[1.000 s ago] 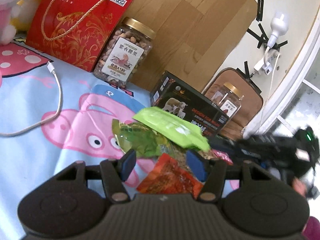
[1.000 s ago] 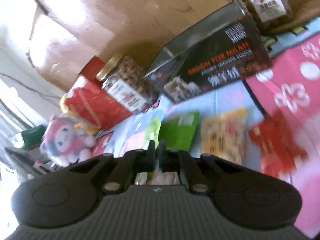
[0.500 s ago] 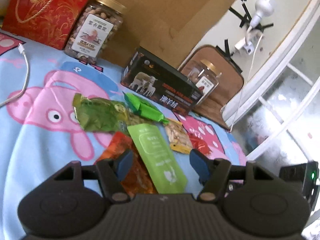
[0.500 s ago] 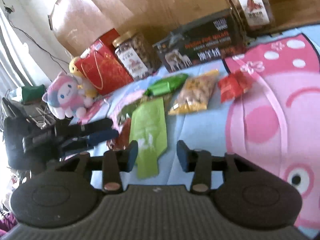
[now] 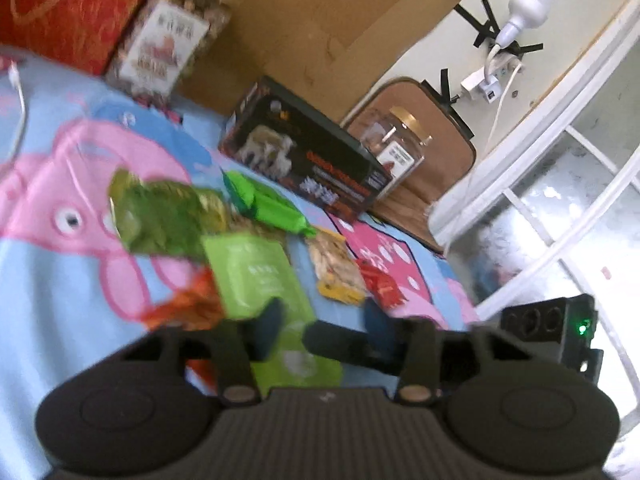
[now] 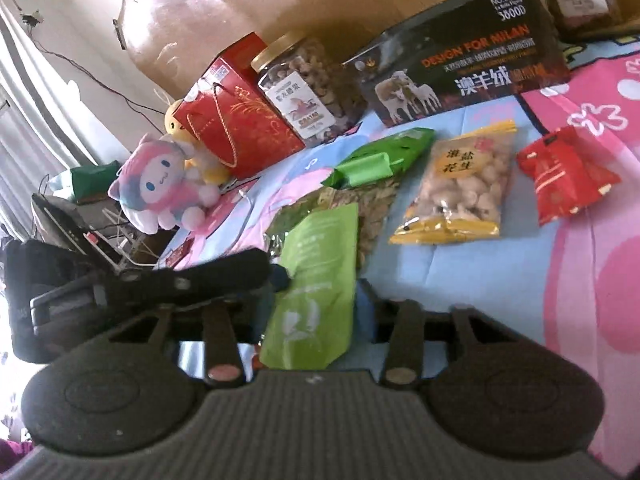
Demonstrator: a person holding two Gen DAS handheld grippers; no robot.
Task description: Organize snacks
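Observation:
Snack packets lie on a cartoon pig blanket point(image 6: 460, 264). A light green pouch point(image 6: 318, 272) point(image 5: 260, 276) lies nearest, flat between both grippers' open jaws. Behind it are a dark green leafy bag point(image 5: 160, 216), a bright green wrapped packet point(image 6: 384, 156) point(image 5: 268, 204), a yellow peanut bag point(image 6: 460, 184) point(image 5: 336, 268), a red packet point(image 6: 564, 172) point(image 5: 380, 284) and an orange packet point(image 5: 188, 304). My left gripper point(image 5: 320, 320) is open over the pouch's near end. My right gripper point(image 6: 316, 308) is open around the pouch. The left gripper's finger point(image 6: 192, 276) crosses the right wrist view.
Along the back stand a black sheep-print box point(image 6: 460, 68) point(image 5: 304, 152), a nut jar point(image 6: 304, 88) point(image 5: 168, 36), a red gift bag point(image 6: 232, 128), a second jar point(image 5: 396, 148) and a plush toy point(image 6: 160, 188). A white cable point(image 5: 18, 112) lies left.
The right gripper went from shut to open, leaving the light green pouch flat on the blanket. Both grippers have since moved in closer to the pouch. The left view is now motion-blurred.

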